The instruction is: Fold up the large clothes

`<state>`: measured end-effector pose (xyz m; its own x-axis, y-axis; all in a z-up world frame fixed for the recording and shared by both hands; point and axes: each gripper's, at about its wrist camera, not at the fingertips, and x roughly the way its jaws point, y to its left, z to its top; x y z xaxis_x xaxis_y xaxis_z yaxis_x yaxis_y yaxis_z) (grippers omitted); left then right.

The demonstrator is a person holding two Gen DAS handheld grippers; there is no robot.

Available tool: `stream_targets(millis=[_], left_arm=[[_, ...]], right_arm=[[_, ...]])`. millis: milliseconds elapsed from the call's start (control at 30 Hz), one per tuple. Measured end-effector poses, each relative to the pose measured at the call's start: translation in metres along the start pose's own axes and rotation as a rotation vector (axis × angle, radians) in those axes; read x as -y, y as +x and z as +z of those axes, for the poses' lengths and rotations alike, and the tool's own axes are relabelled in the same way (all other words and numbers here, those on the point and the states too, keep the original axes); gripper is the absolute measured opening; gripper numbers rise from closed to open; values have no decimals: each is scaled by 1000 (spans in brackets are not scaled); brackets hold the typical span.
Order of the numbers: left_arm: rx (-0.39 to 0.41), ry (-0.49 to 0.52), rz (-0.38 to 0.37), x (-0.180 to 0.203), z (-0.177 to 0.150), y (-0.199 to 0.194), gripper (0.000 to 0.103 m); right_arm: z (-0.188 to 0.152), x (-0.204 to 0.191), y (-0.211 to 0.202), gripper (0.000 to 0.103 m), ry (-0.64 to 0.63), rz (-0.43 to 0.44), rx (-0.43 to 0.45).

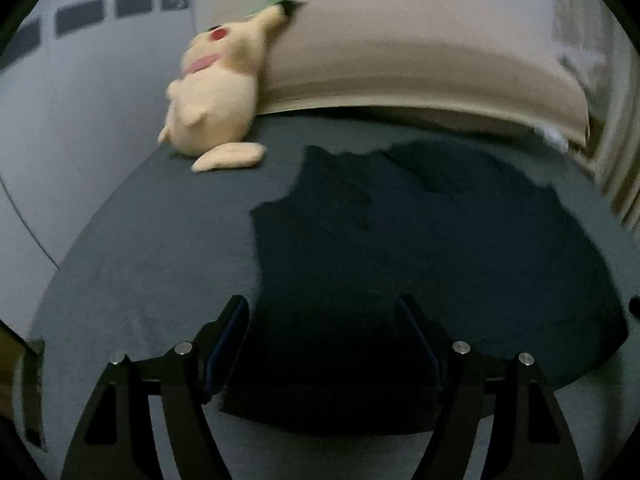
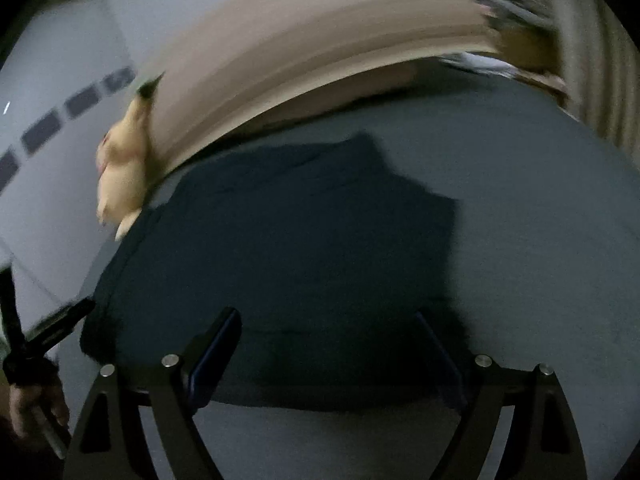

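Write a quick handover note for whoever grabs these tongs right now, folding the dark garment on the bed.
Left tongs: open, nothing between them, above the garment's near edge.
Right tongs: open, empty, also above the near edge.
Dark garment: lies spread on the grey bed sheet, looks partly folded, far edge uneven; blur hides details.
Plush toy: at the beige headboard, clear of the garment.
Done: garment laid down and released.
Left: probably further folds and squaring the edges.

Both wrist cameras look steeply down, close over the dark garment (image 1: 420, 260) (image 2: 280, 260), toward the headboard (image 1: 400, 60) (image 2: 300, 60).
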<state>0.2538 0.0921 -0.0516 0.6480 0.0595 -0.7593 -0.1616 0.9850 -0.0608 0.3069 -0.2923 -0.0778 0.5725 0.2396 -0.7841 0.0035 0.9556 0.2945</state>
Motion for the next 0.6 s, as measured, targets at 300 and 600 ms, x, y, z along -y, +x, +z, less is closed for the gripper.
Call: stream_targets(millis=[300,600], left_arm=[[-191,-387,-280,-93,5,54,79],[-258,-511,-430,-102,23,102,79]], right_arm=[[15,116,31,91,370,208,-108],[44,121,75,91,372,246,-172]])
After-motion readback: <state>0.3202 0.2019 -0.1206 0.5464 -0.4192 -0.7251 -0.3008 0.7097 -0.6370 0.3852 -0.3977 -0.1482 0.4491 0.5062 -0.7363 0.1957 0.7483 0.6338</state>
